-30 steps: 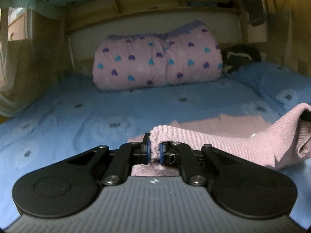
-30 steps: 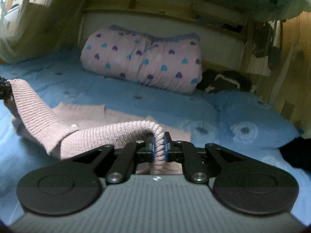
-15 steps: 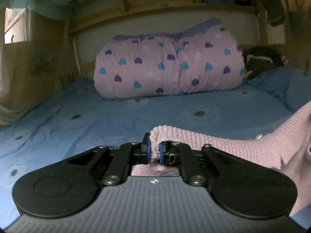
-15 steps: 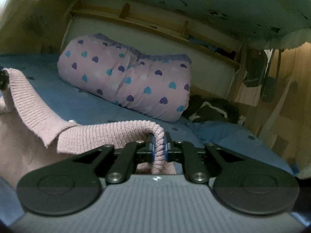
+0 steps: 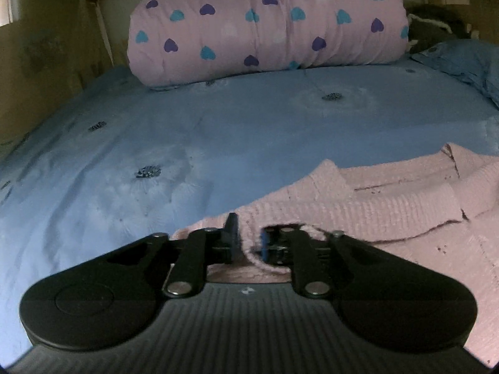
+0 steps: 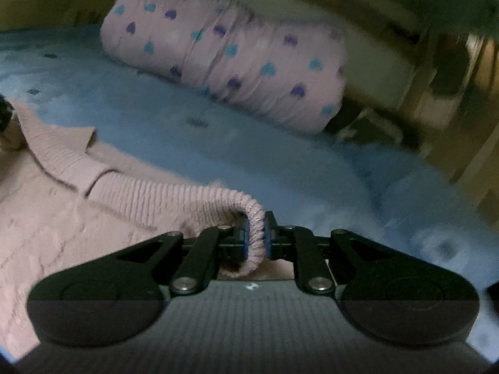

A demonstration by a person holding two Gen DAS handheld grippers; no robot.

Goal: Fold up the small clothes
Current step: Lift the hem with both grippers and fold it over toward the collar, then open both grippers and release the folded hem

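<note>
Sweater (image 5: 389,205) lowered, left gripper (image 5: 248,243) opening

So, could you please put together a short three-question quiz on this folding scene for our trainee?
1. True or false: the right hand-held gripper is shut on the pink knit sweater.
2. What is the left hand-held gripper doing? A) clamped on the sweater B) jaws apart, with the sweater's edge loose between them C) gripping the heart-print quilt.
3. Fill in: the sweater lies on a ____ bedsheet.

Key: 1 true, a ribbed edge is pinched between its pads. 2 B, its jaws have just been opening. 3 blue.
</note>
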